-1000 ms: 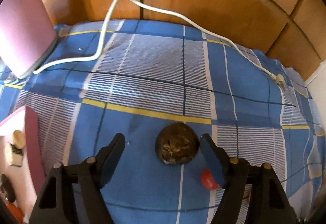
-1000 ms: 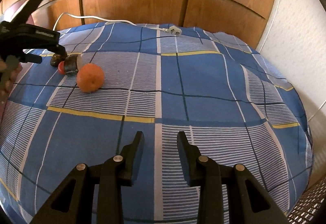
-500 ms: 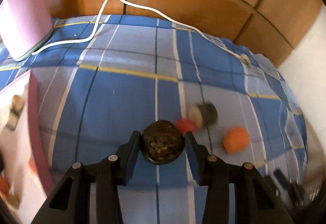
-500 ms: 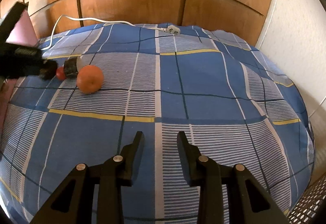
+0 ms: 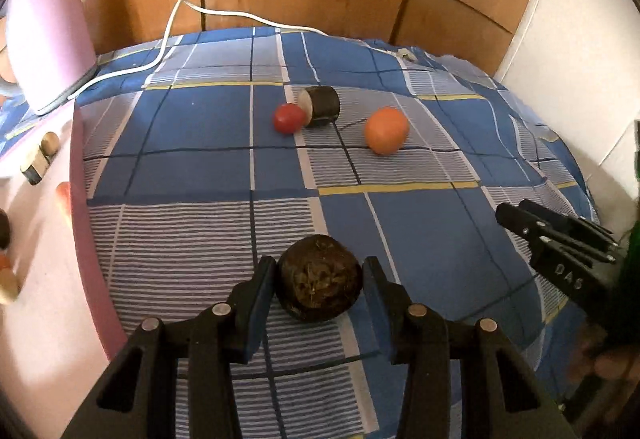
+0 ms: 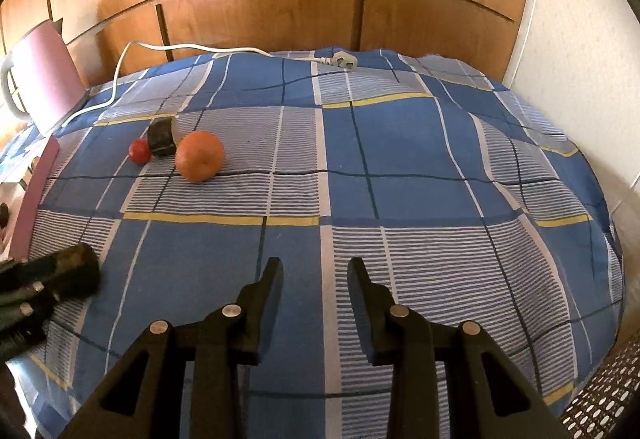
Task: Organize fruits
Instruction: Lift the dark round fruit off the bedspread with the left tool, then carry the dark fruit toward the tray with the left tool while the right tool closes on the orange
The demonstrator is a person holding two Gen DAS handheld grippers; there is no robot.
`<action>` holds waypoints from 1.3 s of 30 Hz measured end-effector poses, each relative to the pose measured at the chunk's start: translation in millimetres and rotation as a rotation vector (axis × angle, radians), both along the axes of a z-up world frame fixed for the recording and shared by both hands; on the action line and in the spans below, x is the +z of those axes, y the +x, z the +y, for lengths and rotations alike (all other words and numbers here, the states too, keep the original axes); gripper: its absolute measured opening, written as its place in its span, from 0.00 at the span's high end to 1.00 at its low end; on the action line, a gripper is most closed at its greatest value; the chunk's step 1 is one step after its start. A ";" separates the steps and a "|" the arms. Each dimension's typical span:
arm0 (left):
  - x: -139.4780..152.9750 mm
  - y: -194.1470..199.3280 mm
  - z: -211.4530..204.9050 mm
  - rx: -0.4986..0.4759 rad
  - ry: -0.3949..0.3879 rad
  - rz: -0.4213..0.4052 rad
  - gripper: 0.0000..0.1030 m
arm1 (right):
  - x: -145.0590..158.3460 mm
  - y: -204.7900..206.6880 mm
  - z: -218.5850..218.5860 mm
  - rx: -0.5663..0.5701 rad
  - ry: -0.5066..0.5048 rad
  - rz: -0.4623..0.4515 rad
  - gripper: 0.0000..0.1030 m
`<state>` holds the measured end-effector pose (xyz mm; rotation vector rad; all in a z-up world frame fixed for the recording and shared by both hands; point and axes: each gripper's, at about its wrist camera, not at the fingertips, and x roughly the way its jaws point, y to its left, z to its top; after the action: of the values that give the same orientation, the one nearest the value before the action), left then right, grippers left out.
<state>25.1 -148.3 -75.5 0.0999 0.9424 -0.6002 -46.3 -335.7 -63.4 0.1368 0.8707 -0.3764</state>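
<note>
My left gripper [image 5: 319, 281] is shut on a dark brown round fruit [image 5: 319, 276] and holds it above the blue checked cloth. On the cloth farther off lie a small red fruit [image 5: 287, 118], a dark cylinder piece with a pale cut face [image 5: 320, 106] and an orange [image 5: 386, 130]. They also show in the right wrist view: red fruit [image 6: 139, 150], dark piece [image 6: 161, 137], orange [image 6: 199, 156]. My right gripper [image 6: 315, 277] is open and empty over the cloth. The left gripper shows at the left edge of that view [image 6: 52, 281].
A pink tray [image 5: 86, 239] with several small food items lies at the left. A pink upright appliance [image 5: 48, 35] with a white cable [image 5: 224, 13] stands at the back left. Wooden cabinet doors are behind, a white wall at the right.
My left gripper closed on the brown fruit, lifted it, and drew back and left toward the pink tray. The right gripper stayed where it was.
</note>
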 end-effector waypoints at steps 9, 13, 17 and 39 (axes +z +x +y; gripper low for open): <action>-6.5 0.7 -0.1 -0.018 -0.009 -0.016 0.56 | 11.4 -4.9 2.5 0.021 0.073 -0.028 0.68; -7.8 -2.8 1.8 -0.035 -0.005 -0.039 0.56 | 11.2 -1.6 4.5 0.050 0.160 -0.027 0.68; -8.8 -4.2 2.1 -0.044 -0.004 -0.055 0.56 | 11.1 0.6 10.6 0.073 0.196 -0.022 0.68; -11.0 -8.8 4.6 -0.059 -0.014 -0.083 0.55 | 21.1 71.9 19.5 0.238 0.171 0.004 0.41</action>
<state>16.3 -143.6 -86.5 0.1395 0.8567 -0.6527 25.5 -316.2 -42.4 0.1884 0.9118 -0.0792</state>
